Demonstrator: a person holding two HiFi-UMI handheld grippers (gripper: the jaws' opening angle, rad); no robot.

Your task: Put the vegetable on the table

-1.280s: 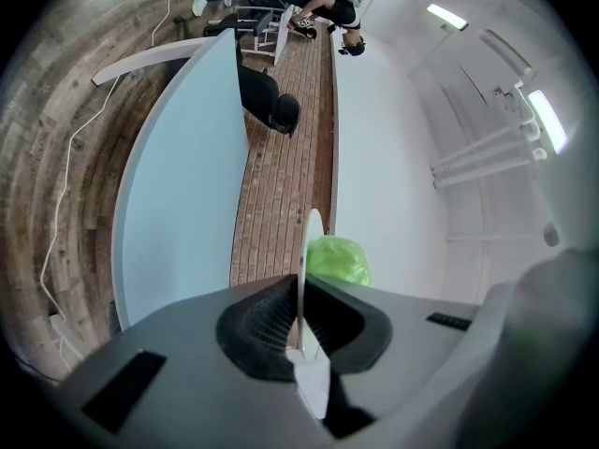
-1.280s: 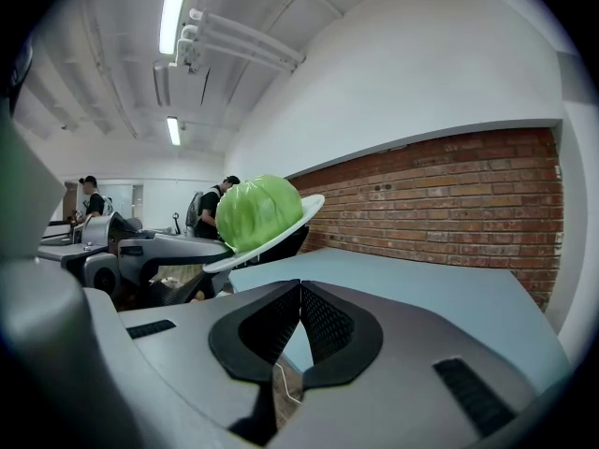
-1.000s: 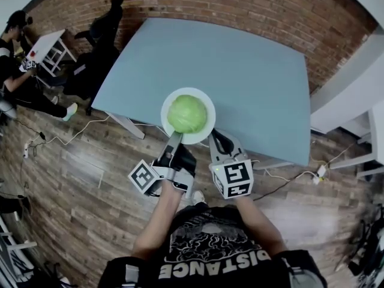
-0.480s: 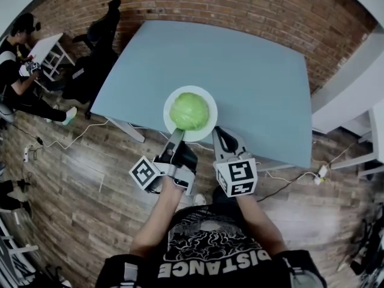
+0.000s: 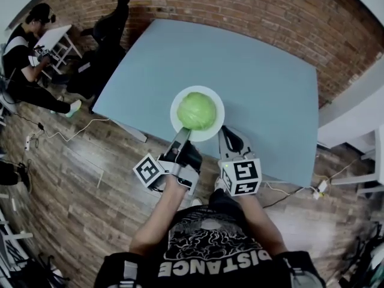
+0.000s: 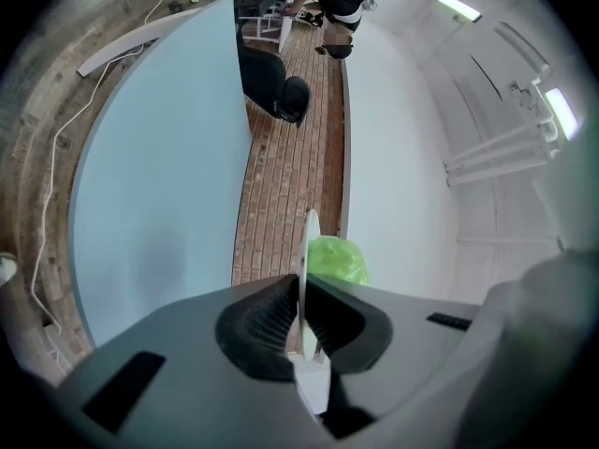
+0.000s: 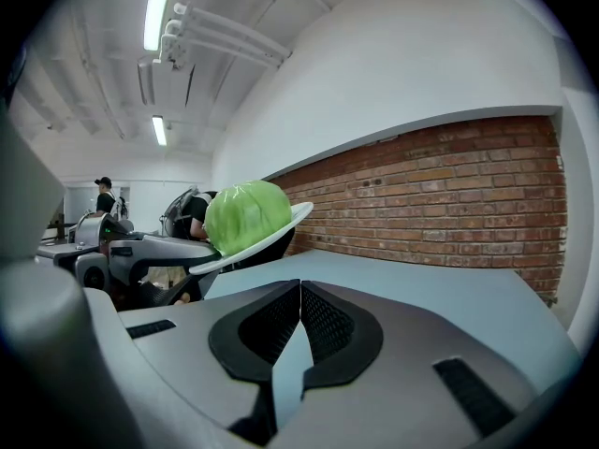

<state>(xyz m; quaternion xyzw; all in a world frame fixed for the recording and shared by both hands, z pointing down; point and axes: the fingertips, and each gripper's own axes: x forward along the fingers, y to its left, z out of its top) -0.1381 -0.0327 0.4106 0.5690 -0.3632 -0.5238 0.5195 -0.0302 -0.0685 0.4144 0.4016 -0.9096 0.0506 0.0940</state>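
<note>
Well left of the tabletop (image 5: 258,65): seated person (image 5: 24,47) at a small white desk (image 5: 51,41), uninvolved. Beside the tabletop's left edge: dark chair (image 5: 99,53).

At the tabletop's near edge, left of centre: left hand-held gripper (image 5: 182,138), clenched on the near rim of a white plate (image 5: 215,126). Confirmed in the left gripper view: rim seen edge-on, pinched between both pads (image 6: 267,321). Gripped by the rim, presumably to carry the load without touching the food.

Over the tabletop's near edge: plate tilted and, going by the right gripper view, apparently raised clear of the surface, not set down. Green cabbage (image 5: 196,111) seated in the plate's middle, kept there by the hollow of the dish.

Further right along the same near edge: right hand-held gripper (image 5: 227,134), jaws together on nothing, just beside the plate; contact with it not determinable. Judged held in reserve, to steady the plate or to take the cabbage.

Task judged unfinished: vegetable on the plate, not on the tabletop. Risk noted: roll-off, given the tilt.
</note>
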